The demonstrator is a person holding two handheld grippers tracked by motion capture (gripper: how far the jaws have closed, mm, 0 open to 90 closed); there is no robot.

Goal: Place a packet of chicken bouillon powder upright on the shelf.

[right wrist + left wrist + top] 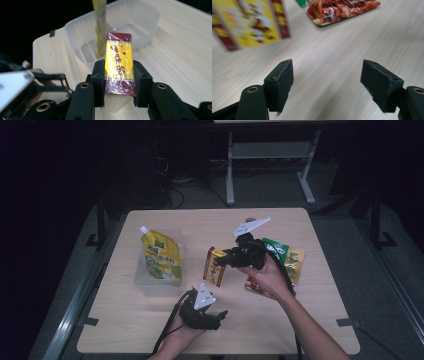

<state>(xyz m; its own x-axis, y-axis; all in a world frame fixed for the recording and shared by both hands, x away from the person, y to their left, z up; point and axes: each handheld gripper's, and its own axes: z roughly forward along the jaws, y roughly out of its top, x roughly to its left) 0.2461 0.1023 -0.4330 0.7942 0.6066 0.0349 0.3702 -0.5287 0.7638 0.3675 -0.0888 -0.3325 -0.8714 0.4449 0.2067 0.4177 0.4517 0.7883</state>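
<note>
Two grippers: both over the light wooden surface (150,320), one in each of the person's hands.
Right gripper (226,261): held above the middle of the surface, pointing toward the person's left; grey three-cornered plate on top.
Right fingers (98,75): closed narrow on the yellow-and-red box (118,66), one pad pressed to each long side.
Box position: in the high view the yellow-and-red box stands upright near the centre of the surface, between the clear container (150,282) and the flat snack packet (285,262); whether its lower edge touches the wood I cannot tell.
Box in right gripper view: wrapped in clear film, pale end face toward the camera, far end pointing at the container.
Clear container: translucent plastic tub on the person's left half of the surface, just beyond the box.
Yellow pouch (161,257): stands inside the tub, white cap at top, leaning back; in the right gripper view it shows edge-on as a thin strip (100,27).
Left gripper (220,319): low at the near edge of the surface, pointing to the person's right, well apart from the box.
Left fingers (283,81): wide apart, bare wood between them, nothing held.
Left gripper view, background: the box blurred at upper left, a corner of the snack packet (342,10) lying flat at the top.
</note>
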